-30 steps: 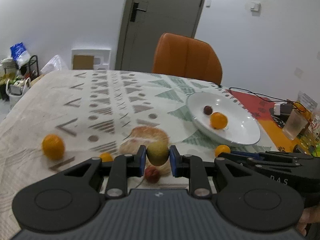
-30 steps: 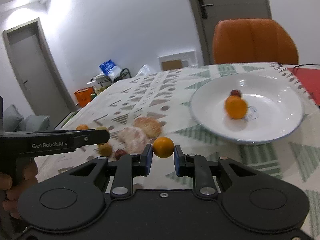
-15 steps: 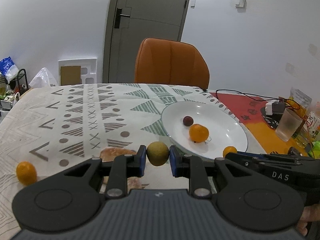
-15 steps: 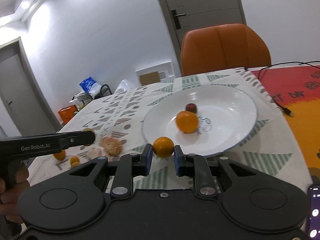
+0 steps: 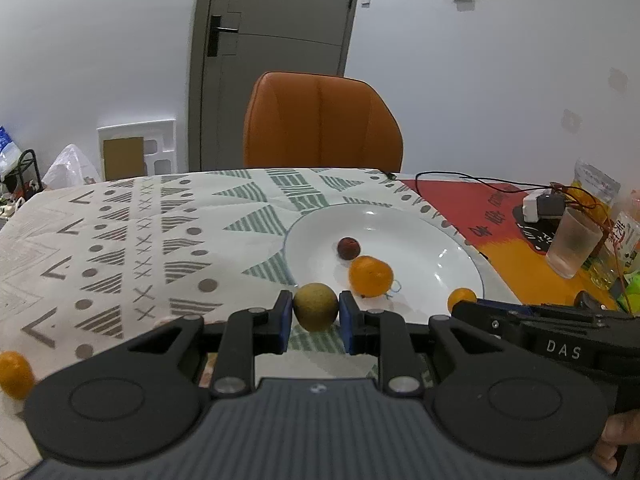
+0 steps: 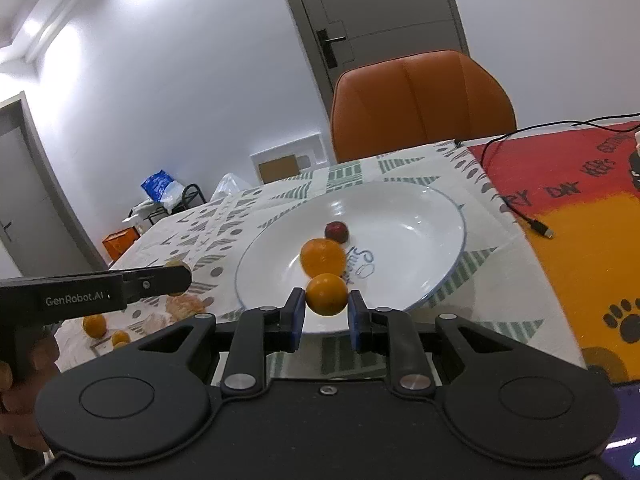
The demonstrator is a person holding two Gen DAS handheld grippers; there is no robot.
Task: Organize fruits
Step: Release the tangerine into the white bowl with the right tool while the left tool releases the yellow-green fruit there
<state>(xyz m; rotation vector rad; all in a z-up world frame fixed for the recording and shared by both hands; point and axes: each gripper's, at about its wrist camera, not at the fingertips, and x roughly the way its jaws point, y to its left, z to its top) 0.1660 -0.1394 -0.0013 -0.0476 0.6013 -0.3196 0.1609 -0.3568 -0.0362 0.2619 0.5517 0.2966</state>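
Jaws pinched on fruit, both grippers close in on the plate. The left gripper (image 5: 315, 322) clamps a round green-brown fruit (image 5: 315, 306) between its blue pads, holding it clear of the cloth just short of the plate's (image 5: 460, 252) near rim. The right gripper (image 6: 326, 314) squeezes a small orange (image 6: 326, 294) the same way, poised over the near edge of the plate.

Inside the white plate lie a larger orange (image 5: 370, 276) and a dark red fruit (image 5: 348, 247), close together near the middle. In the left view the right gripper's orange shows just beyond that tool's black body, at the plate's right rim.

More fruit waits on the patterned tablecloth (image 5: 132, 248): an orange (image 5: 15, 374) at the left edge of the left view, and, in the right view, two small oranges (image 6: 94, 325) and pale peeled pieces (image 6: 184, 307) beyond the left tool. An orange chair (image 5: 320, 120), a cup (image 5: 574, 242) and a cable (image 6: 516, 148) frame the scene.

The step in hand appears to be the carry to the plate, two fruits at once. The next move likely calls for bringing each fruit over bare plate, lowering it close to the surface and spreading the jaws gently, so that neither round fruit rolls out or knocks those already there.
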